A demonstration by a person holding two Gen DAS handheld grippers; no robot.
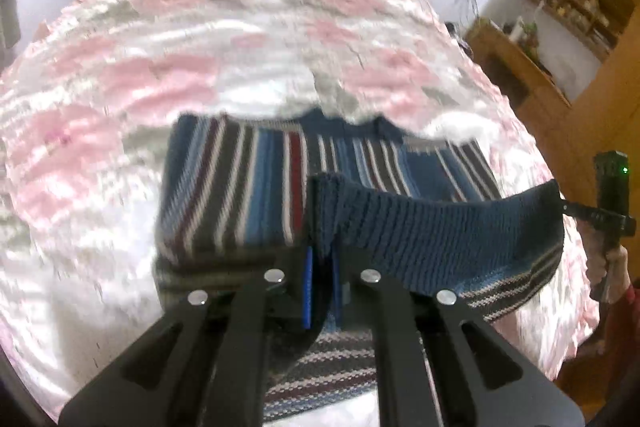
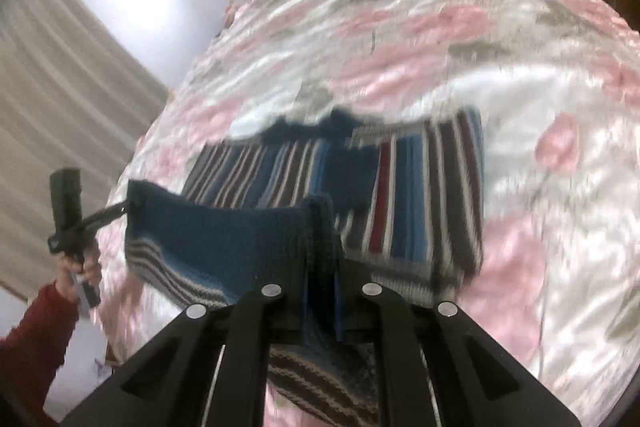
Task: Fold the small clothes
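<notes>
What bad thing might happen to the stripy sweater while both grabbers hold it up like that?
The left gripper and right gripper each pinch only a corner of the sweater's blue ribbed hem, so:
1. A corner might slip out and the fold flop crooked.
2. The hem looks stretched between them; more pulling may drag the sweater across the smooth pink bedspread and wrinkle the part lying flat.

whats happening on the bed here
A person holds tongs in each hand. The left tongs and right tongs are each clamped on one end of the blue ribbed hem of a striped knitted sweater, lifted above the garment lying on the pink floral bedspread, apparently mid-fold.
</notes>
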